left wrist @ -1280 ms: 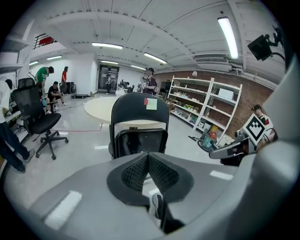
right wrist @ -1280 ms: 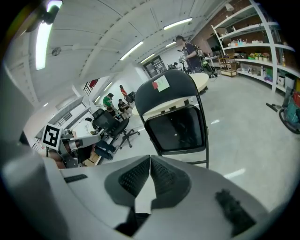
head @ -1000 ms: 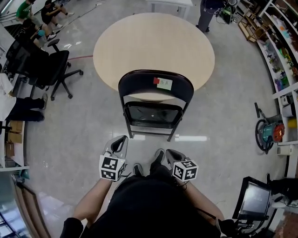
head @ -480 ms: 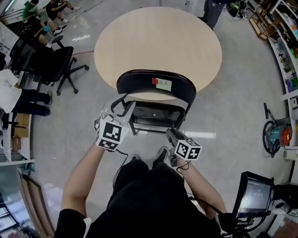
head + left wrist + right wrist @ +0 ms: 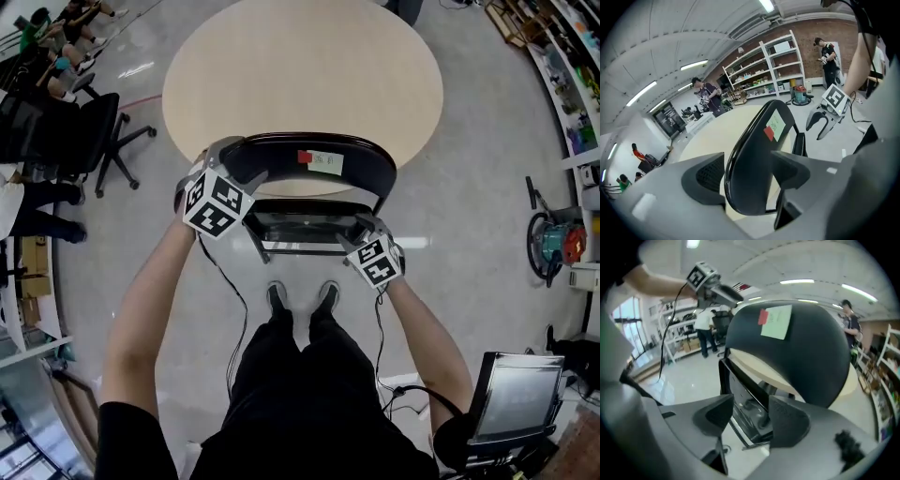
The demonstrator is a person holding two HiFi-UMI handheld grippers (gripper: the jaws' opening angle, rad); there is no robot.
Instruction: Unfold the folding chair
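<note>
The black folding chair stands before the round table, its backrest carrying a red and a pale green sticker, its glossy seat panel tilted up beneath. My left gripper has just been opening its jaws and straddles the backrest's left edge, with the pads apart from it. My right gripper has also just been opening, and the seat's right front frame lies between its jaws without being pinched. Each gripper shows in the other's view: the right gripper and the left gripper.
The beige round table is right behind the chair. A black office chair and seated people are at the left. Shelves and a teal machine line the right, and a monitor stands at lower right. My feet are just before the chair.
Both grippers have travelled from beside my legs up to the chair and rolled. Their jaws went from shut to open. The left now brackets the backrest edge, the right the seat frame.
</note>
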